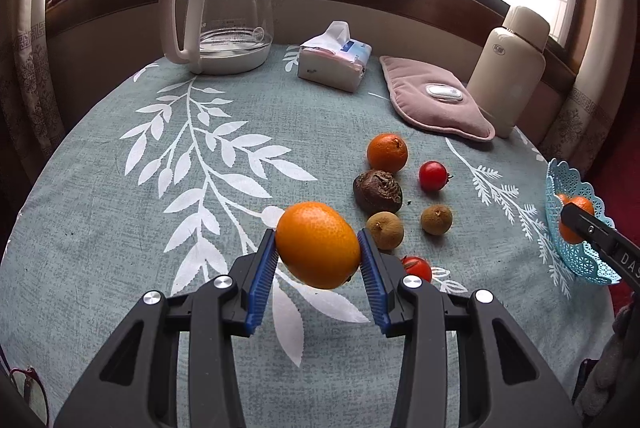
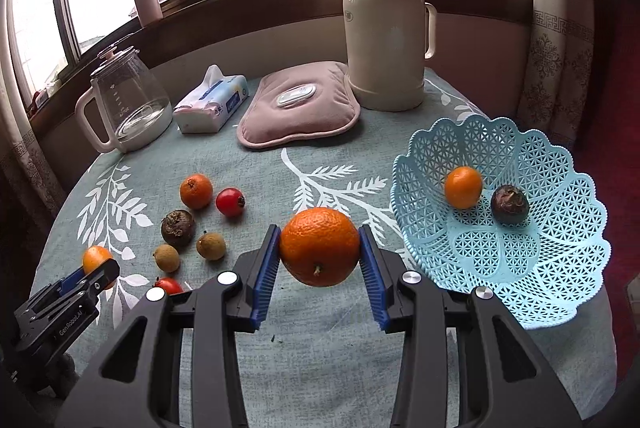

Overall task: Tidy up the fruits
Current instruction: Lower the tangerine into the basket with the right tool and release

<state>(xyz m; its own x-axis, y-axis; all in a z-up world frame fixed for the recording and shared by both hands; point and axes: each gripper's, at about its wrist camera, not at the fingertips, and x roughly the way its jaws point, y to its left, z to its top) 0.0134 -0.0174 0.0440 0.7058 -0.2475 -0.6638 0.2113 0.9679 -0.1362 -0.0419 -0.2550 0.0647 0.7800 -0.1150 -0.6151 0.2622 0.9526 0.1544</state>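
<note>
Right wrist view: both claws (image 2: 320, 256) (image 1: 319, 246) grip oranges above bare cloth beside the basket rim (image 2: 404, 228).

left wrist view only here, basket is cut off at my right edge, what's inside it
Observer: The blue basket holds a small orange and a dark wrinkled fruit.
Operator: is the right hand-held gripper carrying anything
Observer: Yes, the right hand-held gripper is shut on an orange, stem end facing the camera.
Operator: is it over the basket
Observer: No, it looks to be over the tablecloth, just left of the basket's rim.
</note>
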